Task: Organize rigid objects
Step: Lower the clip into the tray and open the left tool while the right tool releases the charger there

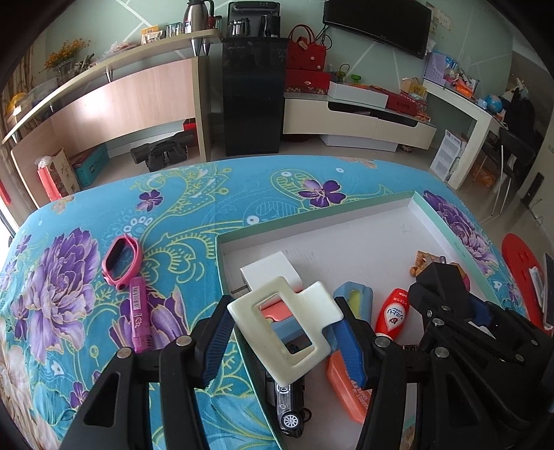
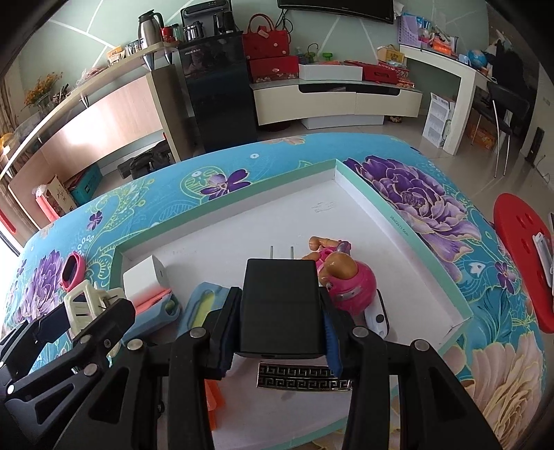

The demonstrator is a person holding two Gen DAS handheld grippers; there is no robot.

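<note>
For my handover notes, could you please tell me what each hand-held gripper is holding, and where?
The left hand-held gripper clamps a cream hair claw clip across its sides; the right clamps a black plug adapter by its side faces.

A home living room is showing itself: a wall-mounted television (image 1: 377, 26) is hanging above a low media cabinet (image 1: 356, 124), beside a black drinks fridge (image 1: 252, 100) and red gift bags (image 1: 306, 52).

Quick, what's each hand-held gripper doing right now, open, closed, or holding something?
Left hand-held gripper: closed on the cream hair claw clip.
Right hand-held gripper: closed on the black plug adapter.
</note>
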